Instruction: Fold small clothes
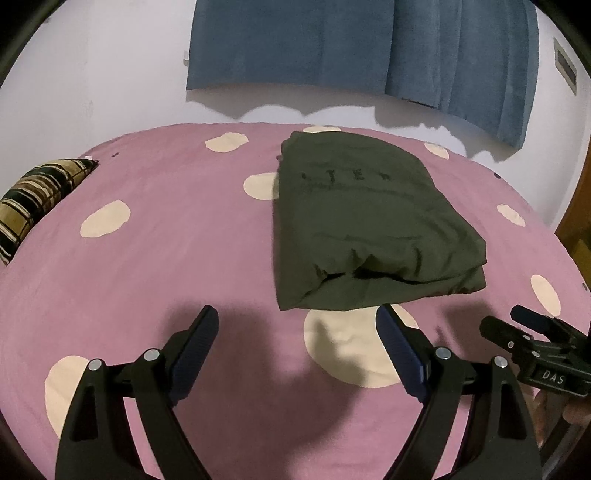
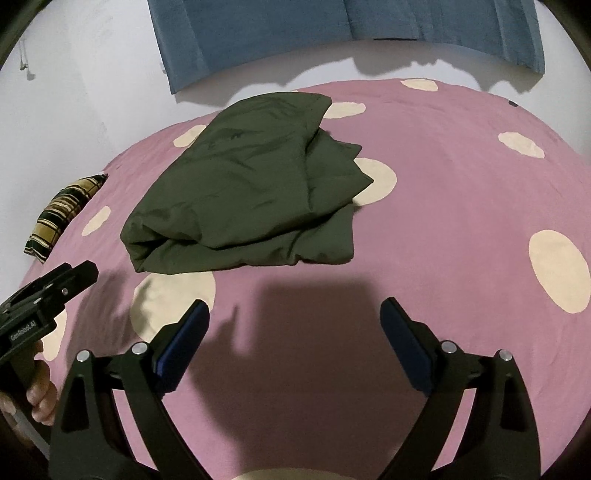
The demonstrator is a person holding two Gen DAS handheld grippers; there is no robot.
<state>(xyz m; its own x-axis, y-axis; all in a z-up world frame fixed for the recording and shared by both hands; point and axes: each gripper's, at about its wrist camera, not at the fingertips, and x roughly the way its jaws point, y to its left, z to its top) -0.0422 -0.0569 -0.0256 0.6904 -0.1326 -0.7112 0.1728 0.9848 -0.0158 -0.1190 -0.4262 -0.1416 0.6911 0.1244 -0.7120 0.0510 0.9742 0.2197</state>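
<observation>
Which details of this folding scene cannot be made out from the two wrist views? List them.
- Dark lettering on the folded olive-green garment: left wrist view, too faint to read in full.
- Garment type: both views, folded layers hide its shape.
- Striped cushion: left wrist view, cut off by the frame's edge.
- Blue curtain: both views, top cut off.

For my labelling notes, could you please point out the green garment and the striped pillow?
Green garment (image 1: 354,214), left wrist view, middle of its folded top.
Striped pillow (image 2: 64,216), right wrist view, middle of its cover.
</observation>
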